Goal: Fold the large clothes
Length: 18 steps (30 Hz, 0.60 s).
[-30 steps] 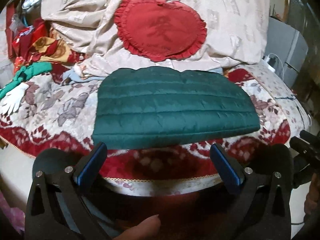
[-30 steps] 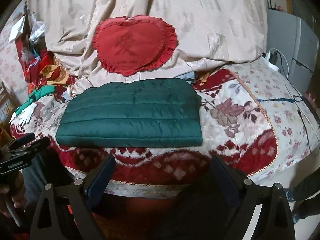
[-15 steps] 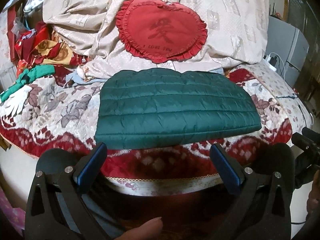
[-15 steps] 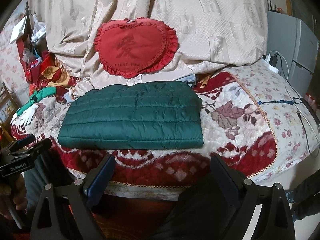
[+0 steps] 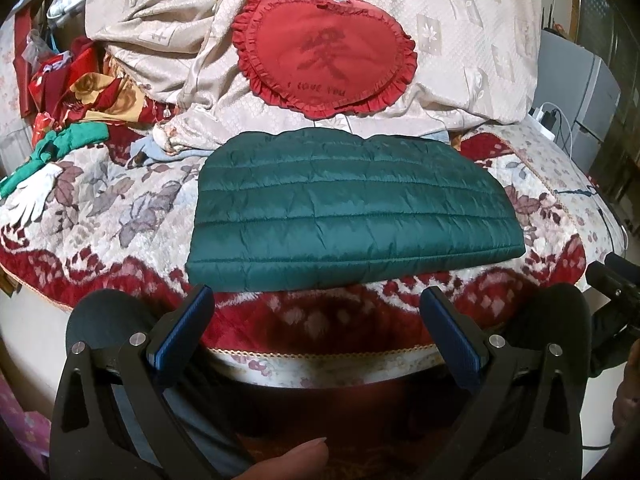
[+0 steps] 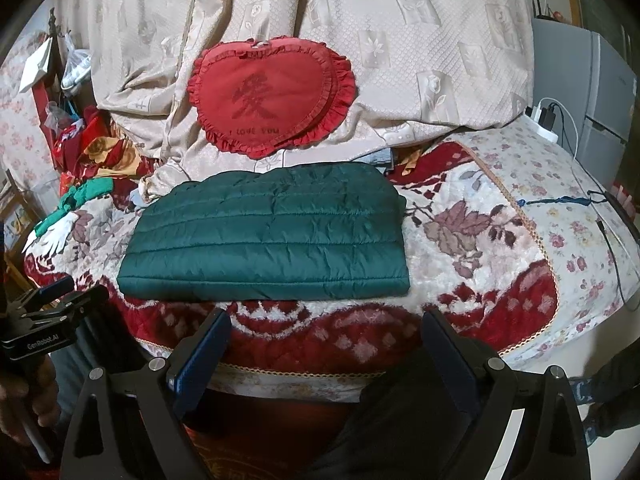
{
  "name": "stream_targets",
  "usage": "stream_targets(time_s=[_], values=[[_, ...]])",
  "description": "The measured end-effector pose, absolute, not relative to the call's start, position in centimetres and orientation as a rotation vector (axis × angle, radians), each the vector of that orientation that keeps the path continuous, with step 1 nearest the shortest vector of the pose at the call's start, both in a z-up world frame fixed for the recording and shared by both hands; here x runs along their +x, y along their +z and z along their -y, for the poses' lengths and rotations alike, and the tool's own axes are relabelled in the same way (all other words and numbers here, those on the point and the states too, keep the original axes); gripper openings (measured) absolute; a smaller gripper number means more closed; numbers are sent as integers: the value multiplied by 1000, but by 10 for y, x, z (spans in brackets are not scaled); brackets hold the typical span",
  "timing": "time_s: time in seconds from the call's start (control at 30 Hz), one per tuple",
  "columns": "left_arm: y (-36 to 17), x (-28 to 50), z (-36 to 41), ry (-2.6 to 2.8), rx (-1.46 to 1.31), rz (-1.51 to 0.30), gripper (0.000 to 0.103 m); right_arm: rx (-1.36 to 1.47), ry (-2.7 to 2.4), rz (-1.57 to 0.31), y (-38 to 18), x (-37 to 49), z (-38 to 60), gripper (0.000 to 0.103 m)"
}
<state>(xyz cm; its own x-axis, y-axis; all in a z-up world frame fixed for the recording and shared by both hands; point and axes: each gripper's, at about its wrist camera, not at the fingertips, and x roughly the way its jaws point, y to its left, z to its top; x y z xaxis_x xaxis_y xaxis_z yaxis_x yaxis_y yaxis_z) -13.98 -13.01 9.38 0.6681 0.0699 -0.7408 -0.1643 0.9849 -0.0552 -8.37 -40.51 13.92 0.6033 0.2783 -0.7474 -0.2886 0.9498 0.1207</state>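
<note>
Vs the earlier frames, both cams have pulled back and tipped up a bit: the green quilted jacket [image 5: 352, 216] sits slightly higher in each view w/ more red blanket showing below it. The jacket itself hasn't shifted; same folded slab, same spot.

Jacket lies center frame in both views, flat on the floral bedspread [image 5: 100, 204], near the bed's front edge, just below the red heart cushion [image 5: 324, 56] that leans on the beige quilt [image 6: 420, 40]. In the right cam it sits center-left [image 6: 268, 236]. Looks already folded into a neat rectangle, so the task is probably at or near its end.

Handling, judged: puffy down-type shell, so light, soft, springy, prob slick nylon. It'll want to puff open and slide if pinched thin. Best hold = the thick front hem edge or the lower corners, biting through all layers at once; a mid-panel pinch would likely lift only the top layer.

Left gripper [image 5: 318, 312]: jaws spread wide, nothing between them, tips short of the jacket's front edge, not touching it. A fingertip [image 5: 296, 460] shows at bottom of frame. Right gripper [image 6: 326, 332]: also spread wide, empty, hanging over the red border near the bed edge, clear of the jacket.
</note>
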Motion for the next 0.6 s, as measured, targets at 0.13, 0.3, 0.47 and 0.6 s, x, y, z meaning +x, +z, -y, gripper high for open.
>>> stream_targets(time_s=[0.13,0.3,0.47,0.6], values=[[91,-140,127,129,-125,-836,103,-14,328,-865,138,-84,403,94],[90,-139,128,129,-123,-838,103,-14,329,-866,137,-84,403,94],[87,-139,128,123,-126,-835,103,-16,326,-864,138,-84,402,94],[77,-134,125,119,-139,-856,103,-31,323,-880,135,-82,399,94]])
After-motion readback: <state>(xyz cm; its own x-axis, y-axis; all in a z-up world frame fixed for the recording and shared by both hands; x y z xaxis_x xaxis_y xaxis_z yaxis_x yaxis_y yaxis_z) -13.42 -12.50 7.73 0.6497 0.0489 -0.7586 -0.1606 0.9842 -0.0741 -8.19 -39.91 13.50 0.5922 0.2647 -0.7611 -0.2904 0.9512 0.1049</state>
